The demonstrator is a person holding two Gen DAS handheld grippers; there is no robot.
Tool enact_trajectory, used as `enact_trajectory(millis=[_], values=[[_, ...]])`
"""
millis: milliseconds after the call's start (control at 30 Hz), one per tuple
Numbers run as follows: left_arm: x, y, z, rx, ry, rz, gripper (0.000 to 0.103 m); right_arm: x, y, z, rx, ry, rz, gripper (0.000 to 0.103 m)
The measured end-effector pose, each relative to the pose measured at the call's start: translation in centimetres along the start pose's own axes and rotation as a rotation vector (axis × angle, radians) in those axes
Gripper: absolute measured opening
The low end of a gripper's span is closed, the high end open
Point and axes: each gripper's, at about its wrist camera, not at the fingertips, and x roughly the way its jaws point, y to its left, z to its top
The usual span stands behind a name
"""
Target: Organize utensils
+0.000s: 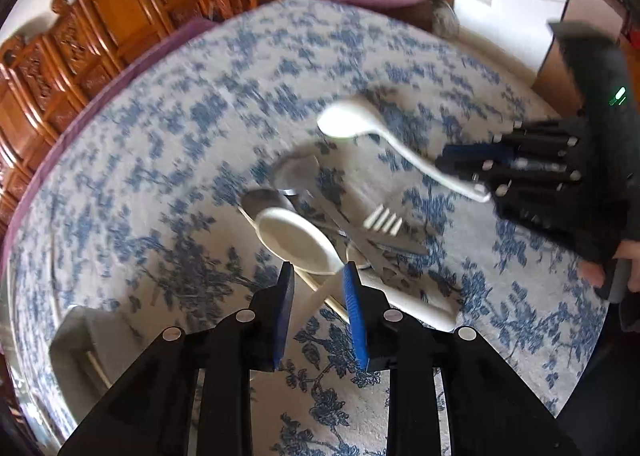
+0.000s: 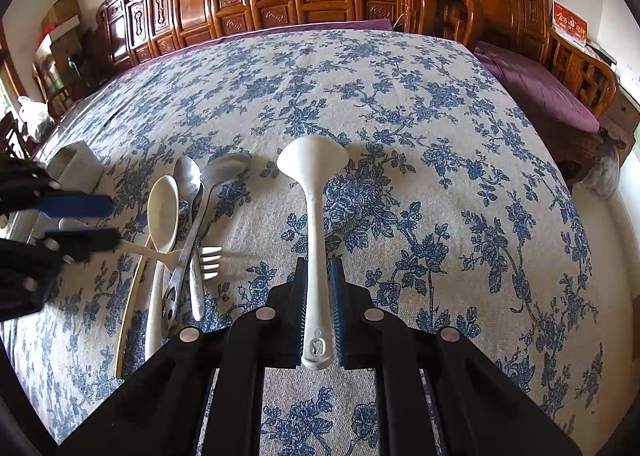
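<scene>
Left wrist view, reading from its left edge: a grey open-topped container (image 1: 76,340) stands on the blue-flowered tablecloth (image 1: 160,159), then the left gripper (image 1: 318,284) with its blue-padded jaws apart. A white spoon (image 1: 296,240) lies with its bowl just beyond the fingertips, and its pale handle runs back between the jaws; the pads do not look pressed on it, though the picture is blurred. Just right of that spoon lies the heap of utensils: two metal spoons (image 1: 296,175) crossed over each other and a white fork (image 1: 384,220) with its tines up. Farther right, the right gripper (image 1: 476,171) is clamped on the handle end of a white ladle (image 1: 344,121), its bowl held above the cloth toward the heap. Right wrist view, from its left: the left gripper (image 2: 98,221) comes in from the edge, jaws apart, beside the grey container (image 2: 76,167), with its tips near the white spoon (image 2: 163,211). Next come the metal spoons (image 2: 188,179) and the white fork (image 2: 210,258), all lying on the cloth. In the middle, the right gripper (image 2: 318,288) grips the ladle (image 2: 314,159) by its handle, the bowl pointing away from the camera and well clear of the heap.
</scene>
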Motion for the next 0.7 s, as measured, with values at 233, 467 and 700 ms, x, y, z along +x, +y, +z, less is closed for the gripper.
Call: enact_trajectory(millis=[233, 467, 700], values=[[1.6, -1.2, -1.2, 0.039, 0.073, -0.029, 0.024, -0.1, -0.3, 0.1, 0.011, -0.003, 0.002, 0.014], [2.4, -2.0, -1.5, 0.059, 0.095, -0.015, 0.018, -0.1, -0.3, 0.1, 0.014, -0.004, -0.001, 0.014], [1.8, -3.2, -1.1, 0.097, 0.085, 0.019, 0.007, -0.1, -0.4, 0.2, 0.014, -0.001, 0.001, 0.014]])
